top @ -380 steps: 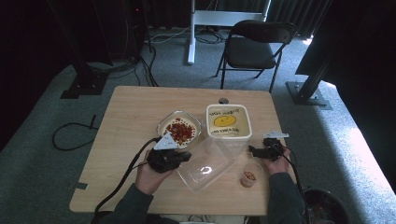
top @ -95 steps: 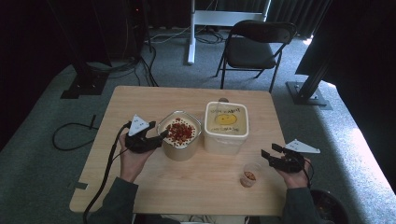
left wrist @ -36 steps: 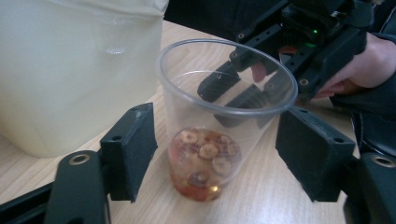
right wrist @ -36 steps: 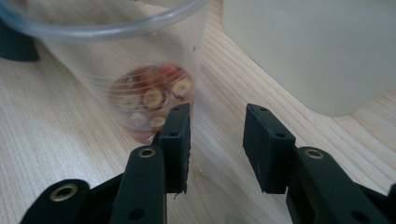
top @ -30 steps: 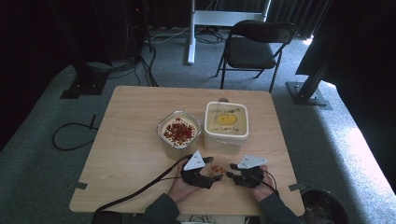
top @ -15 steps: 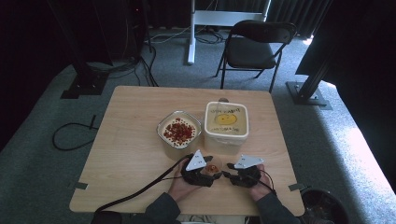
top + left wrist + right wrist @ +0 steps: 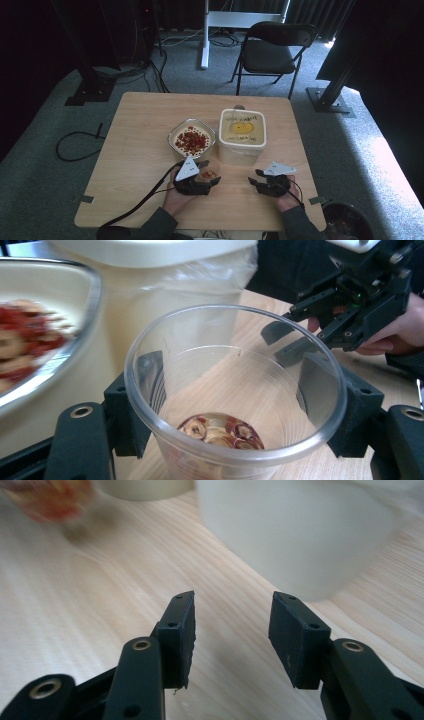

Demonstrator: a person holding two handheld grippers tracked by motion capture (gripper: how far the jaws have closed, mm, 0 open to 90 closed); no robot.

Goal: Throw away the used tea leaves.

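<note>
Left gripper view: cup (image 7: 235, 405) clamped in left gripper (image 7: 235, 415); keep upright w/ light squeeze. Right gripper (image 7: 232, 630) wide, empty.

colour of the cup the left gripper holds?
Clear, see-through plastic cup, reddish-brown dried slices at its bottom. Left gripper view shows it best.

The left hand-held gripper (image 7: 204, 176) sits low near the person's edge, its jaws closed around something held between them, forearm entering from below. The right hand-held gripper (image 7: 261, 181) rests well apart to its right, jaws parted with nothing between them.
</note>
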